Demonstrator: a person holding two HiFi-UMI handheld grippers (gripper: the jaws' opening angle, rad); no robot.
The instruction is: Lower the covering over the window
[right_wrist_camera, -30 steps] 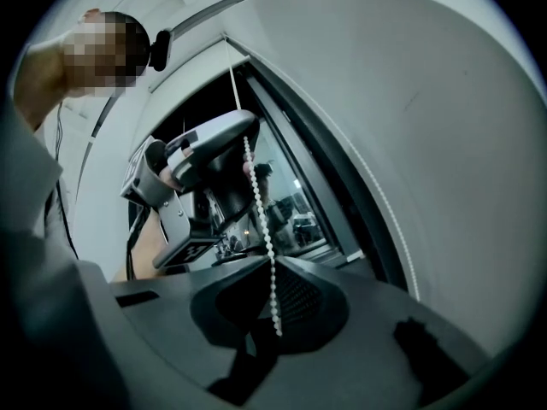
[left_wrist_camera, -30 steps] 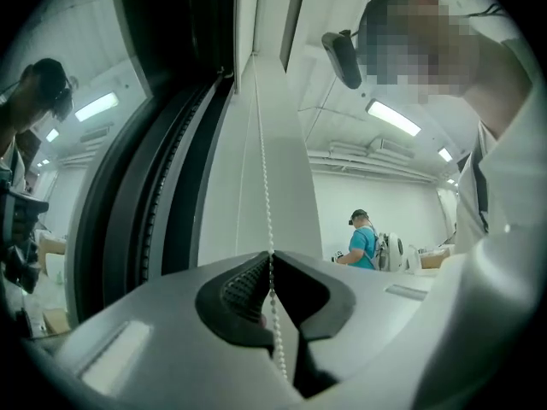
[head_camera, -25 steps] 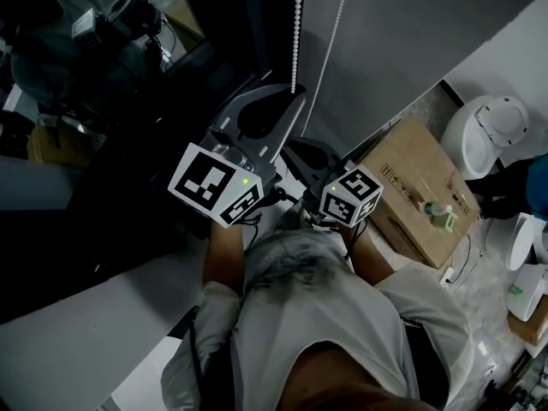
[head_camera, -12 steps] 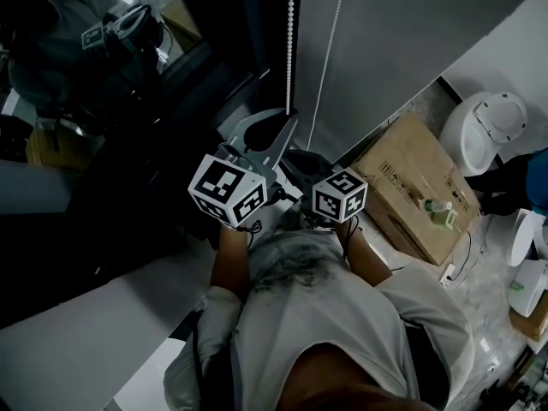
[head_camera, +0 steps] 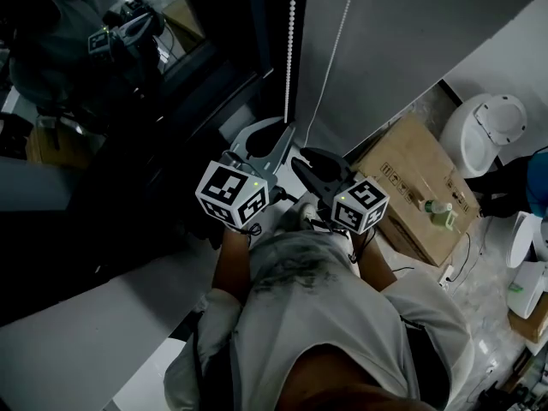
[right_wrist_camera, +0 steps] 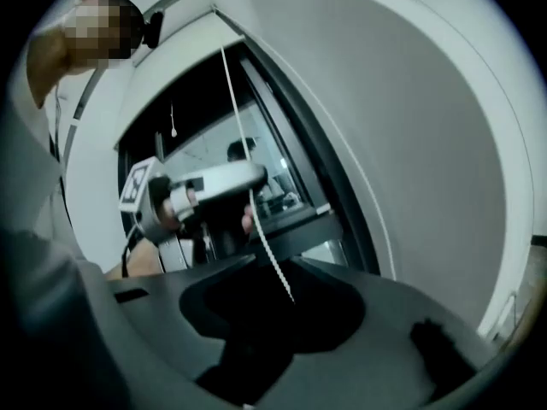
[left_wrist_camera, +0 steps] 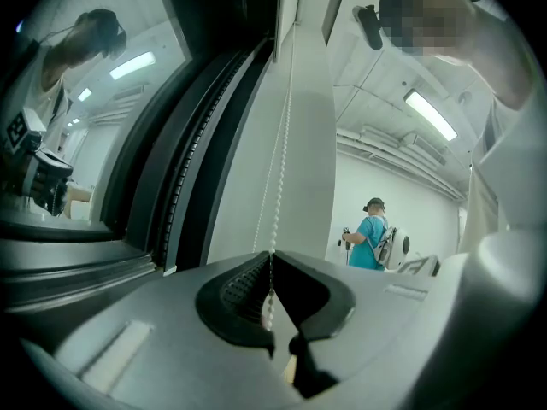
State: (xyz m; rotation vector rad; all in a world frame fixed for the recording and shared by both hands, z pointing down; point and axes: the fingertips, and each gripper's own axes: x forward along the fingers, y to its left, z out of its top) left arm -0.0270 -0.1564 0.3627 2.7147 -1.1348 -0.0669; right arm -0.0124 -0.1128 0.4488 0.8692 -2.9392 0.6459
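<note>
- Left hand-held gripper (left_wrist_camera: 272, 259) stayed clenched on the white beaded cord (head_camera: 291, 41), pinching it between ribbed black pads.
- Right hand-held gripper (right_wrist_camera: 272, 261) had its jaws just opening, with the same cord loose between them.
- Smooth grey roller blind (head_camera: 411, 32) hung flat just ahead of both, beside the dark window frame (head_camera: 223, 84).

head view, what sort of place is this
Probably a lab or workroom, not a home: a roller blind on a bead chain beside a dark window, a cardboard box on the floor, and another person wearing a white backpack.
</note>
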